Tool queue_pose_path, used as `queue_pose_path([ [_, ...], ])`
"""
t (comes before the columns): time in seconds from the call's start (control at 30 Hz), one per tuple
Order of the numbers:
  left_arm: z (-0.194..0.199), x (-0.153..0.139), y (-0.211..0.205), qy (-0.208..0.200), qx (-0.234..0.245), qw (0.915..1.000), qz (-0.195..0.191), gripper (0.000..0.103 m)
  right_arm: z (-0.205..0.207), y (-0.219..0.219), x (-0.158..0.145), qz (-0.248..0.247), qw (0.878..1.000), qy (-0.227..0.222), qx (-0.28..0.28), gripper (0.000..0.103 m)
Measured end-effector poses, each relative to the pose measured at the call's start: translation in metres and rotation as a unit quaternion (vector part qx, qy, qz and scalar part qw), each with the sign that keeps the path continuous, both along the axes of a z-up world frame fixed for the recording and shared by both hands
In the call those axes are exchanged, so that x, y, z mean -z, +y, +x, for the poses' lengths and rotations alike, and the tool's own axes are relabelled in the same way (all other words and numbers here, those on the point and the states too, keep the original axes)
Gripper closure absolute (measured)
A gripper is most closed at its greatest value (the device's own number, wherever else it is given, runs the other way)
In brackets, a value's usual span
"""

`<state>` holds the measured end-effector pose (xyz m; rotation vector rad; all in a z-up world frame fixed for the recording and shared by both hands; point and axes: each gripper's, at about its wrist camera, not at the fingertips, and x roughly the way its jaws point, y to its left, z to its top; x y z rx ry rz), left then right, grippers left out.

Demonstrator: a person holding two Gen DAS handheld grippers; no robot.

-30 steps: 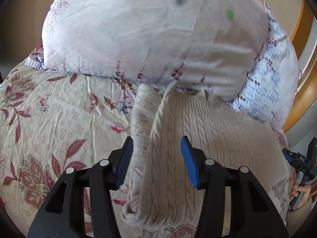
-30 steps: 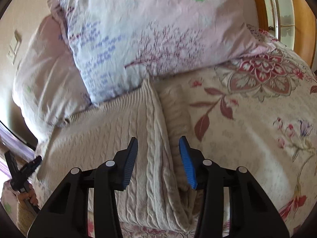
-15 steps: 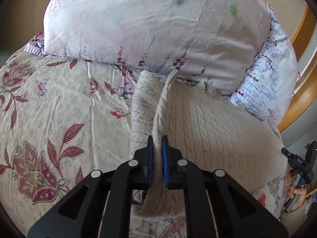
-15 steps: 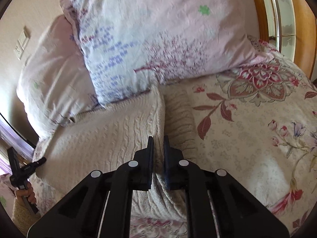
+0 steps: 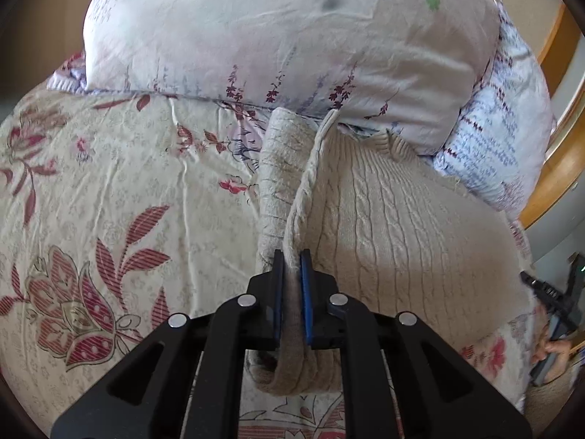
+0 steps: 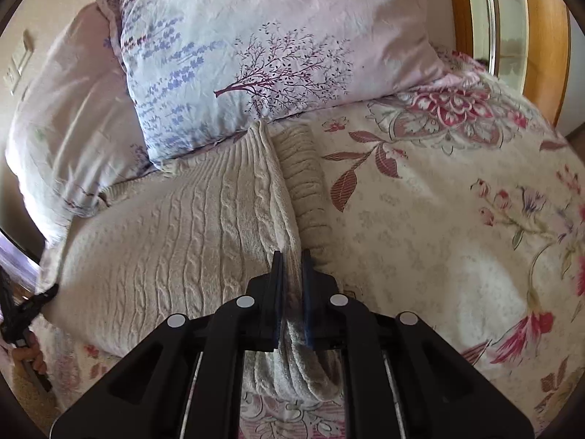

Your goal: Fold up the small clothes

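We hold both tools low over the bed, each pointing toward the pillows point(image 5: 285, 44) at the headboard point(image 6: 544, 36). The floral bedspread point(image 5: 109, 190) spreads widest beneath everything, and on it lies the cream cable-knit sweater point(image 5: 395, 226), its far hem tucked against the pillows and its near end hanging toward us. Our left gripper point(image 5: 291, 256) is clenched on the sweater's left side, the blue pads pressing a raised ridge of knit between them, with the ribbed sleeve point(image 5: 278, 168) lying flat just beside that ridge. Our right gripper point(image 6: 291, 256) is clenched the same way on the sweater's right edge, pinching a lifted fold while the other ribbed sleeve point(image 6: 307, 175) rests alongside on the spread. Between the two pinched edges the sweater's body point(image 6: 175, 226) lies broad and fairly smooth, its cable ribs running toward the pillows.
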<state>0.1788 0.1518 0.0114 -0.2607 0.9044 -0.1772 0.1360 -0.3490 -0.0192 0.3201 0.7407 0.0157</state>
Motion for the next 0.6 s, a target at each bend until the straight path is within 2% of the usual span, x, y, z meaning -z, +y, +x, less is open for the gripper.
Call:
queue_pose_path([
  [0.1,-0.002,-0.003,-0.008,-0.008,0.005,0.9996,0.025,0.09,0.003,0.005,-0.003,-0.021,1.0,0.003,0.003,0.093],
  [0.17,-0.006,-0.009,-0.006,-0.019,0.004,0.9996,0.019,0.08,0.0,0.007,-0.008,-0.024,1.0,-0.001,0.002,0.087],
  [0.23,-0.016,-0.022,-0.004,-0.049,-0.007,0.9985,0.023,0.069,-0.008,0.01,-0.015,-0.032,0.999,-0.022,0.004,0.08],
  [0.27,-0.02,-0.027,-0.005,-0.063,-0.009,0.9977,0.026,0.064,-0.013,0.014,-0.021,-0.039,0.998,-0.042,-0.003,0.073],
  [0.3,-0.026,-0.035,-0.007,-0.083,-0.006,0.9962,0.027,0.062,-0.017,0.018,-0.026,-0.043,0.997,-0.057,-0.013,0.07],
  [0.37,-0.031,-0.043,-0.015,-0.098,0.011,0.9948,0.025,0.053,-0.02,0.03,-0.03,-0.049,0.996,-0.07,-0.041,0.065],
  [0.4,-0.031,-0.045,-0.021,-0.1,0.022,0.9944,0.027,0.05,-0.02,0.035,-0.029,-0.051,0.995,-0.066,-0.055,0.065],
  [0.5,-0.027,-0.041,-0.041,-0.092,0.048,0.9934,0.05,0.049,-0.013,0.048,-0.021,-0.062,0.994,-0.046,-0.079,0.065],
  [0.6,-0.018,-0.029,-0.05,-0.063,0.053,0.9945,0.064,0.049,-0.003,0.052,-0.009,-0.067,0.994,-0.016,-0.083,0.065],
])
